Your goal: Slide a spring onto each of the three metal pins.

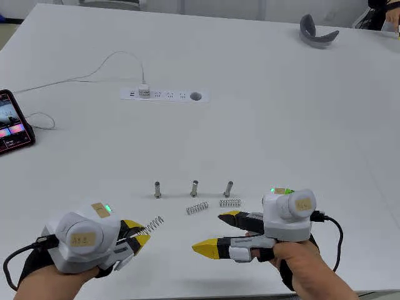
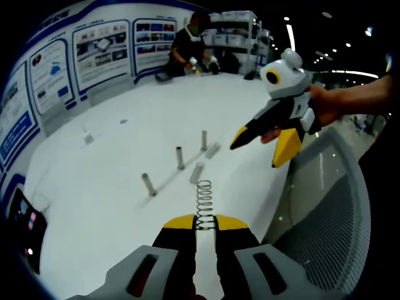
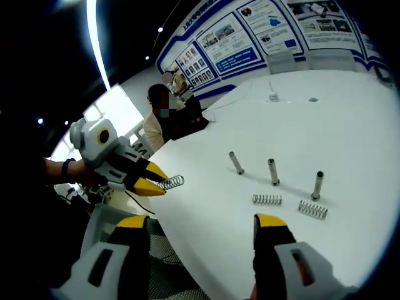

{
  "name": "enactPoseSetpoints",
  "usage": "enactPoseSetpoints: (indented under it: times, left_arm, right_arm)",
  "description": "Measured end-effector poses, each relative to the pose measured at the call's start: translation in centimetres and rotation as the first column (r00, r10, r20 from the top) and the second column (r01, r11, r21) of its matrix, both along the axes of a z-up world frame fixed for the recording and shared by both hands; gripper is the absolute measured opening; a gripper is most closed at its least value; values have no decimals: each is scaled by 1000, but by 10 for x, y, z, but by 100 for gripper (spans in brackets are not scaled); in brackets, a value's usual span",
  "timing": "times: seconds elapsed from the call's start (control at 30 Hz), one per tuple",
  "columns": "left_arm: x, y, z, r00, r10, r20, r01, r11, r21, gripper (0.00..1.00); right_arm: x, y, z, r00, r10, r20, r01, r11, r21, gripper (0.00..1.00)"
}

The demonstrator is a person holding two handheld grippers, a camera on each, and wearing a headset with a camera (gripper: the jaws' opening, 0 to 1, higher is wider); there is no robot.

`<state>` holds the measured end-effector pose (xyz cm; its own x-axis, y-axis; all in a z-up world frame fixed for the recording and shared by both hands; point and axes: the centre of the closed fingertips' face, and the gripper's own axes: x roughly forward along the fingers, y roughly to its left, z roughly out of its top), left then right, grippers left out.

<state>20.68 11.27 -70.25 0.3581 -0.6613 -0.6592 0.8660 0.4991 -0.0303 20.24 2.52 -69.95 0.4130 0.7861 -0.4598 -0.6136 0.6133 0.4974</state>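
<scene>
Holding one spring (image 1: 153,224) by its end, the left claw (image 1: 142,234) is pinched tight on it, low over the white bench (image 1: 262,131). The held spring sticks out past the yellow tips. The right claw (image 1: 211,232) is wide open with nothing in it, and it hangs just above the bench on the right side.

Three metal pins stand up in a row just past the two claws: the left pin (image 1: 157,189), the middle pin (image 1: 194,188) and the right pin (image 1: 229,189). All three are bare. A tilted spring (image 1: 197,208) lies flat on the bench just in front of the middle pin. A straight spring (image 1: 230,202) lies just in front of the right pin.

Far back on the bench sits a power strip (image 1: 164,95). A phone (image 1: 9,122) lies at the left edge.
</scene>
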Motion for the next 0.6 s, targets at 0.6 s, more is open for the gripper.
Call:
enactPoseSetpoints:
  times: [0.6]
  left_arm:
    - [-28,-58,22,986,-165,22,165,986,-35,10]
  right_arm:
    - [-9,16,18,999,42,-32,-37,988,148,34]
